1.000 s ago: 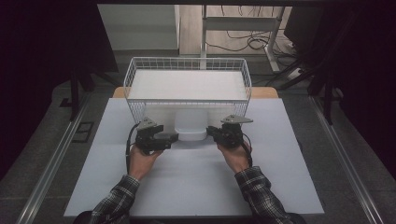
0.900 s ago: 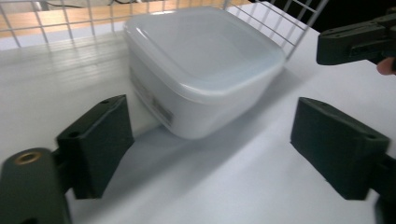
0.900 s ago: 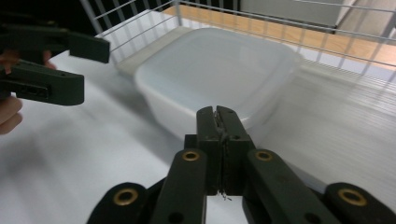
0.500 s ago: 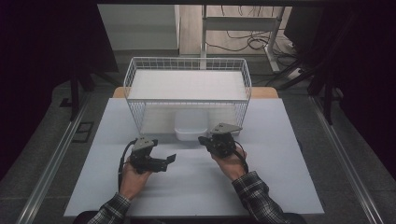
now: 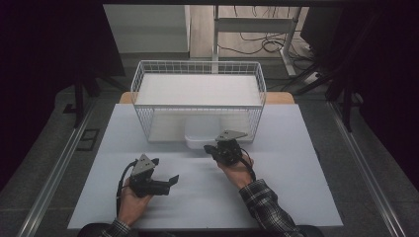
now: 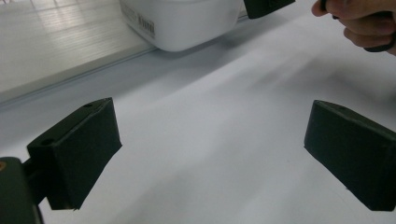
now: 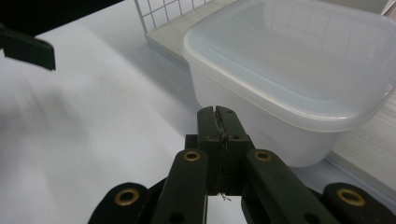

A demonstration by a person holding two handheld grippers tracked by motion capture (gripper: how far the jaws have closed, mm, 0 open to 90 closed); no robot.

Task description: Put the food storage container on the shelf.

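A white lidded plastic container (image 5: 201, 139) (image 6: 184, 23) (image 7: 299, 74) sticks out from the front of a white wire basket (image 5: 197, 64). My right gripper (image 5: 209, 147) (image 7: 218, 119) is shut with nothing in it, its tips just beside the container's near corner. My left gripper (image 5: 167, 173) (image 6: 210, 154) hovers over the bare white table (image 5: 197, 197), nearer the person and apart from the container. It is open, its jaws have just been opening, and nothing is between them.
The basket stands on a pale wooden board (image 7: 173, 35) at the table's far side, and a white sheet lies in it. The right hand (image 6: 364, 25) shows at the top right of the left gripper view. Dark floor, rails and cables surround the table.
The left gripper has drawn back from the container toward the near edge, and its jaws have spread. The right gripper has shifted slightly left and lower beside the container.
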